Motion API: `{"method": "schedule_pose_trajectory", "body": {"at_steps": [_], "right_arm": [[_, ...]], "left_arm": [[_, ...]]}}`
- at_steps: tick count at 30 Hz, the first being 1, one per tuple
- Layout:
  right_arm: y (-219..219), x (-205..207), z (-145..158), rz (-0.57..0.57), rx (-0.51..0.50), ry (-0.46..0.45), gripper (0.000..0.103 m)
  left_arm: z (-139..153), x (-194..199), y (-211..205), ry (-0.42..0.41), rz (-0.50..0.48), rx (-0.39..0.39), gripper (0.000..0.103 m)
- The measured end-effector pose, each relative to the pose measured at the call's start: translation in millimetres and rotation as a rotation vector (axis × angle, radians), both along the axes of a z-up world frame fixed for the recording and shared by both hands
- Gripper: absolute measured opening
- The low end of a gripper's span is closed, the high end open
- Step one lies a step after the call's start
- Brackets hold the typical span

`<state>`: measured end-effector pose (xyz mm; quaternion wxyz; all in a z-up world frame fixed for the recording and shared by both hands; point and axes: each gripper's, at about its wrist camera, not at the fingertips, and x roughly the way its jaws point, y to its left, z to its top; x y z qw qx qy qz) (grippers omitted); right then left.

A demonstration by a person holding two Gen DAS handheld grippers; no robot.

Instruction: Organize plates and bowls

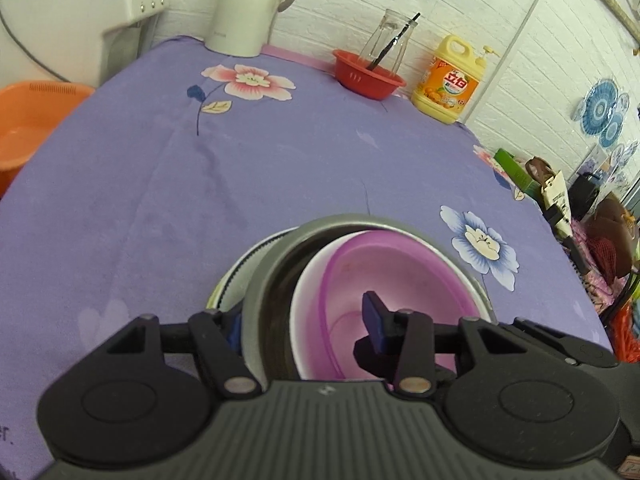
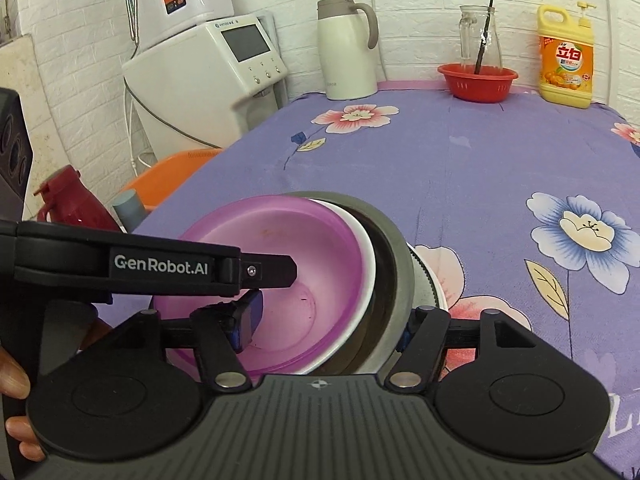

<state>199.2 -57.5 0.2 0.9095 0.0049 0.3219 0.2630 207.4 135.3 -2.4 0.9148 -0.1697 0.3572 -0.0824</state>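
Note:
A purple bowl (image 1: pixel 376 280) sits nested in a white bowl (image 1: pixel 308 292), which sits in a grey metal bowl (image 1: pixel 272 276), on a white plate with a dotted rim (image 1: pixel 228 280). My left gripper (image 1: pixel 304 320) is shut on the stack's rim, one finger inside the purple bowl, one outside the grey bowl. In the right wrist view the purple bowl (image 2: pixel 304 240), white bowl (image 2: pixel 370 256), grey bowl (image 2: pixel 400 264) and plate (image 2: pixel 432 280) show the same stack. My right gripper (image 2: pixel 328 320) is shut on the opposite rim. The left gripper's finger (image 2: pixel 264 270) reaches in from the left.
The table has a purple flowered cloth (image 1: pixel 240 168). At the back stand a white thermos jug (image 2: pixel 348 46), a red basket (image 2: pixel 476 80) with a glass jar (image 2: pixel 478 36), and a yellow detergent bottle (image 2: pixel 566 56). An orange basin (image 1: pixel 32 120) sits off the left edge.

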Motion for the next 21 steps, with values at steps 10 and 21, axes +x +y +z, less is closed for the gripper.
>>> {"method": "schedule_pose_trajectory", "body": {"at_steps": [10,21], "right_arm": [[8,7,-1,0.002,-0.051,-0.029,0.103],[-9,17,14,-0.041,0.022,-0.075,0.103]], "left_arm": [[12,1,9,-0.08,0.024,-0.036,0.073],[18,6,21,-0.095,0.07,-0.045,0.074]]}}
